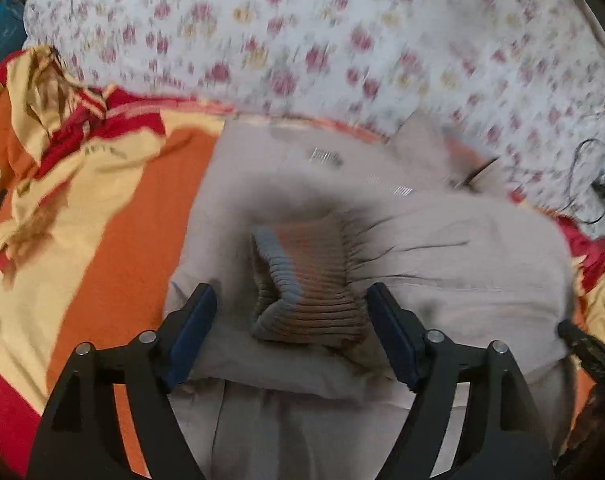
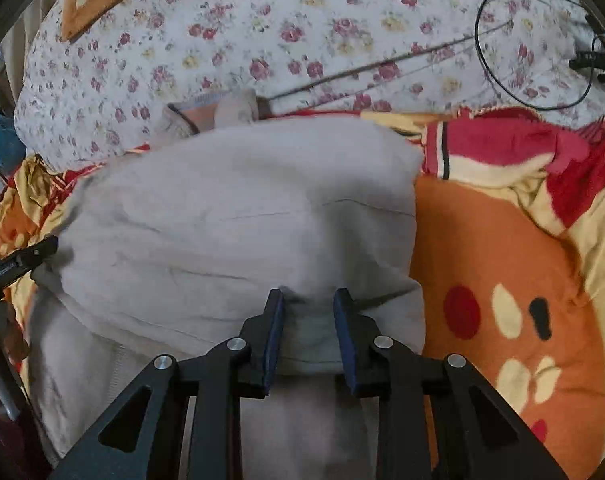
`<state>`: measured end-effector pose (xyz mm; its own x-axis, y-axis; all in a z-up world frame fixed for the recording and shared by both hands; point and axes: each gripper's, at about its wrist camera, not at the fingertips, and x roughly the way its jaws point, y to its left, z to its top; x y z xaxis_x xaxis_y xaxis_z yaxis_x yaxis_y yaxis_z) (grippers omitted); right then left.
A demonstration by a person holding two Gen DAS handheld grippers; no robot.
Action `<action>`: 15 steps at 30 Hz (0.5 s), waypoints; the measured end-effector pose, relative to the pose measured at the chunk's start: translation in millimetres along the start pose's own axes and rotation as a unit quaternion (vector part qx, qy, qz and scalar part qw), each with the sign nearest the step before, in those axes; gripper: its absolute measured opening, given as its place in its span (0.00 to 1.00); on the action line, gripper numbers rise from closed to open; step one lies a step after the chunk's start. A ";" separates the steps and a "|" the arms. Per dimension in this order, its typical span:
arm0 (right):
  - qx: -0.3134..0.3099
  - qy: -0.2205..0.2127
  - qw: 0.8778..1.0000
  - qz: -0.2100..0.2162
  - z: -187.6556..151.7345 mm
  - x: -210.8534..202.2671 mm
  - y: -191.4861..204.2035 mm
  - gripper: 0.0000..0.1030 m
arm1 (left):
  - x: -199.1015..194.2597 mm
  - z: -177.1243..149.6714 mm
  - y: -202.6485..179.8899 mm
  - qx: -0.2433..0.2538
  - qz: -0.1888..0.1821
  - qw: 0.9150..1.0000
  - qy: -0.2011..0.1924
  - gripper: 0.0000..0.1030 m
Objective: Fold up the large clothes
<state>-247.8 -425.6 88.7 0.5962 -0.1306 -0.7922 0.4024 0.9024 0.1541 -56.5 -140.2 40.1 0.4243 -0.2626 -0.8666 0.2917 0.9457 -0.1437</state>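
Note:
A large beige garment lies partly folded on the bed, also in the right wrist view. Its ribbed cuff, striped grey and brown, lies on top. My left gripper is open, with its jaws on either side of the cuff and not closed on it. My right gripper is partly open over the folded edge of the garment, with a ridge of beige cloth between its blue pads. The left gripper's tip also shows in the right wrist view, at the garment's left edge.
An orange, red and yellow blanket covers the bed under the garment. A white floral quilt lies behind it. A black cable loops on the quilt at the right. A blue cloth is at the far left.

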 end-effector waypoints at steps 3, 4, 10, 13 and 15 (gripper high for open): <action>0.003 0.002 1.000 -0.003 2.4 -9.3 -1.5 0.26 | -3.4 -2.2 -1.6 0.003 0.010 1.000 -0.007 0.80; 0.011 -0.008 1.000 0.000 3.9 -18.4 -1.0 0.27 | -7.0 -2.9 -2.8 0.007 0.011 1.000 -0.010 0.80; -0.021 -0.027 0.999 0.034 15.0 -32.8 32.4 0.40 | -10.4 -4.4 -2.1 0.009 0.011 1.000 -0.015 0.80; -0.039 -0.014 0.999 0.005 13.0 -13.7 41.2 0.39 | -8.0 -4.8 -2.9 0.005 0.010 1.000 -0.013 0.80; -0.043 0.014 0.999 -0.022 6.3 7.0 38.5 0.36 | -7.5 -4.7 -5.1 0.009 0.013 1.000 -0.013 0.80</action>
<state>-223.8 -394.4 92.8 0.5585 -0.1598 -0.8140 0.3658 0.9281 0.0688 -65.2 -142.1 45.0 0.4535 -0.2438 -0.8573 0.2955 0.9486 -0.1134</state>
